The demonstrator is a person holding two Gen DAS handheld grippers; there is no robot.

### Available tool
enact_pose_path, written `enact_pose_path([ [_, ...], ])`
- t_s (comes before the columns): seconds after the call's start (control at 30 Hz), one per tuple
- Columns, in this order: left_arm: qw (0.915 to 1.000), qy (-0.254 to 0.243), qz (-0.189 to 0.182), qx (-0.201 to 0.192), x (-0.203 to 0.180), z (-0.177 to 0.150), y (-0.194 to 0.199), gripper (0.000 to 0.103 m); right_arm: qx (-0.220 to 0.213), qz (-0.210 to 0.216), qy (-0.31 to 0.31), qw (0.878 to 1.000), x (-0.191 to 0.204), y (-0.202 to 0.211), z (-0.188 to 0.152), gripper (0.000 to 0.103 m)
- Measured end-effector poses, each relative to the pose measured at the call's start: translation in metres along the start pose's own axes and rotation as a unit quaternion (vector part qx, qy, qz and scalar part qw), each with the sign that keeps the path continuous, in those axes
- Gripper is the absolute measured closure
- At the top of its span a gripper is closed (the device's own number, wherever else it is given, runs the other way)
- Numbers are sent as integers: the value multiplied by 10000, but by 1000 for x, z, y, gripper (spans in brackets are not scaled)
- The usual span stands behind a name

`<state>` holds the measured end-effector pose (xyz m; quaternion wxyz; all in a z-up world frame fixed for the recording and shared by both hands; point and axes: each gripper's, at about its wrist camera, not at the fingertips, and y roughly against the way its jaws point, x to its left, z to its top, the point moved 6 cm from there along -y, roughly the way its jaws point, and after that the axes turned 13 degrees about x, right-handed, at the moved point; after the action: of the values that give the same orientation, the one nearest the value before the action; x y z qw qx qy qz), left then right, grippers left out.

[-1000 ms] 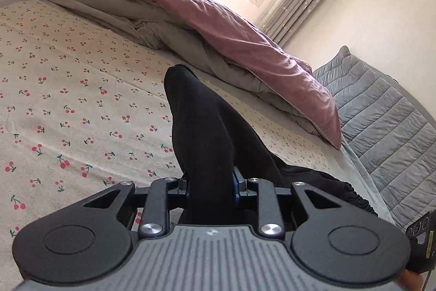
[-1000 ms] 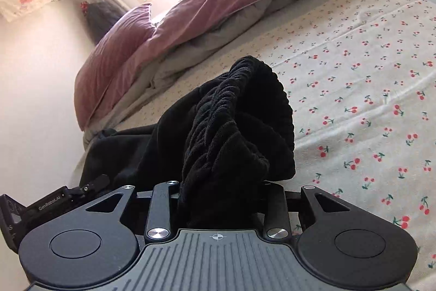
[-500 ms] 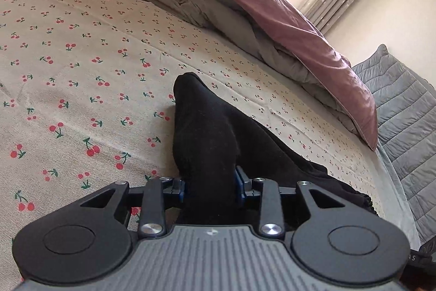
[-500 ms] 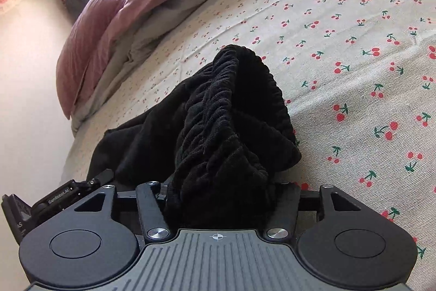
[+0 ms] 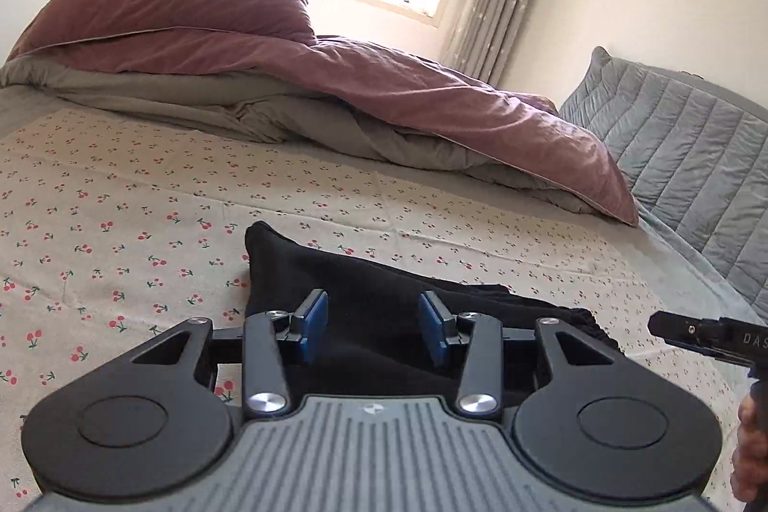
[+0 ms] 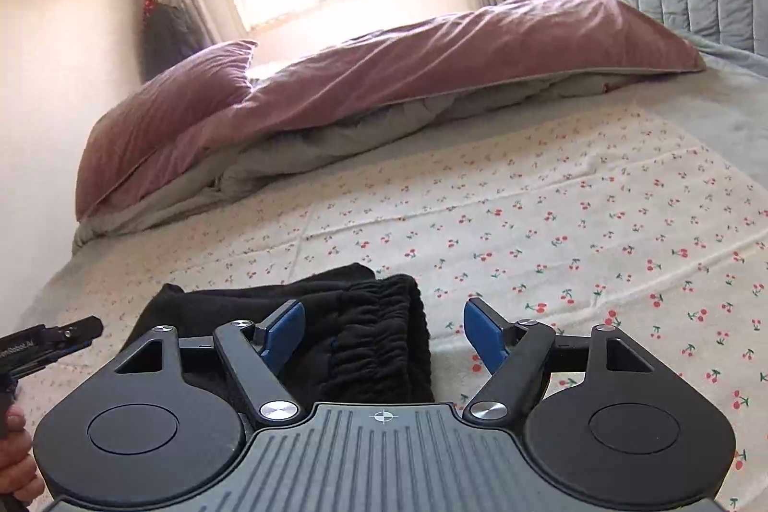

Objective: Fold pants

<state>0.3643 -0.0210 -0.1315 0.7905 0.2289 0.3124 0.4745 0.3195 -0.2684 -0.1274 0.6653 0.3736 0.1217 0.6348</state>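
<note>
Both grippers had let go since a second earlier: then each was clamped on a raised bunch of black cloth, and now the pants (image 5: 365, 296) lay flat on the cherry-print sheet (image 5: 120, 224), just ahead of the tools. Left gripper (image 5: 372, 327): jaws have just been opening, blue pads (image 5: 314, 320) spread with the leg end lying between and below them, not pressed. Right gripper (image 6: 384, 332): jaws have just been opening too, wider, standing apart over the elastic waistband (image 6: 379, 329), nothing pinched (the cloth sat nearer the left pad).

Pants looked folded over on themselves, a compact dark bundle near the front edge of the bed, well apart from the mauve duvet (image 5: 384, 89) heaped toward the window.

Judgement on the step in hand, the release: best done by lifting both tools straight clear so no pad drags a layer askew. Then check that the edges lie square; the far corner in the left view peaked slightly and might want smoothing before any further fold.

Writing: partial letters "DAS" on the other tool's body at the right edge of the left view, and "Robot.AI", its start cut off, on the tool at the left edge of the right view. Nothing else legible.
</note>
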Motion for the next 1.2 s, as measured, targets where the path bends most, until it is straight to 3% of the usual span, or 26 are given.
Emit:
enact_pose_path([
  [0.07,9996,-20,77,262,-6,-9,-14,70,118,104,277,9995,15,-7,-3,56],
  [0.1,9988,12,158,465,-6,-15,-26,70,242,19,343,9991,20,-13,-5,78],
  [0.13,9972,59,318,681,-2,-20,-38,70,374,-92,382,9985,22,-20,-10,85],
  [0.2,9932,10,647,968,6,-30,-56,75,692,-281,449,9962,24,-38,-20,84],
  [0.3,9908,-318,914,949,-1,-32,-58,77,1125,-572,596,9902,20,-69,-33,84],
  [0.47,9904,-361,974,910,1,-39,-51,77,1045,-914,831,9868,27,-72,-38,81],
  [0.57,9908,-246,975,901,0,-39,-43,77,960,-854,872,9879,26,-68,-39,79],
  [0.67,9896,-11,1125,901,-6,-44,-22,77,843,-860,813,9894,30,-53,-37,74],
  [0.83,9862,-155,1480,733,-28,-59,18,75,726,-684,888,9910,49,-15,-42,74],
  [1.0,9875,475,1199,909,-31,-70,41,70,624,-641,1052,9904,63,23,-56,71],
  [1.13,9872,507,1300,779,-41,-90,68,67,544,-629,936,9921,70,50,-71,67],
  [1.2,9873,584,1275,743,-44,-99,79,58,559,-553,854,9932,73,61,-83,64],
])
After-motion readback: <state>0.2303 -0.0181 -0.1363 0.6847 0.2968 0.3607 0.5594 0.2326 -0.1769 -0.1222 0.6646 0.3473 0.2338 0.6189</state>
